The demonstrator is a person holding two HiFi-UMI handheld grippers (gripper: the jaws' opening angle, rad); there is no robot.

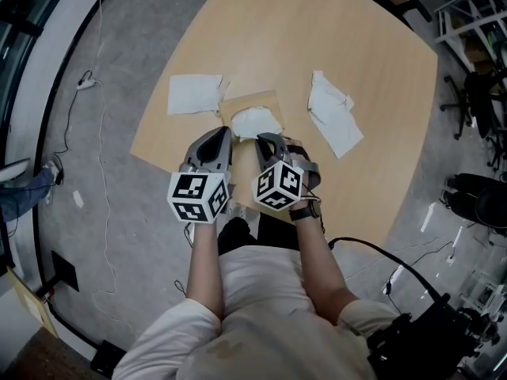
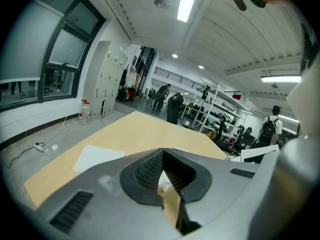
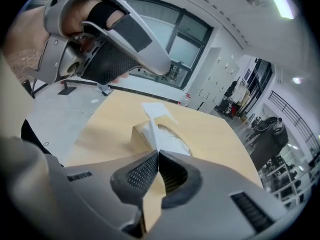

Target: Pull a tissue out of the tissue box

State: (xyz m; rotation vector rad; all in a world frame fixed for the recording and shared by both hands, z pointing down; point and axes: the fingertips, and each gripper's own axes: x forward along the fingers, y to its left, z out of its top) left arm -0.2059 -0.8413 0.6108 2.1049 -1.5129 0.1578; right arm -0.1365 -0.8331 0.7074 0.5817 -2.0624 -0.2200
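On table (image 1: pixel 380 70) | loose tissues (image 1: pixel 194 93) flank tissue box (image 1: pixel 252 111) | right fingers (image 3: pixel 142 174) pinch tissue (image 3: pixel 152 126)

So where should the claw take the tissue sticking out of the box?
I'd pinch the raised fold of the tissue above the opening of the tissue box, coming down from the person's side: it bulges clear of the top.
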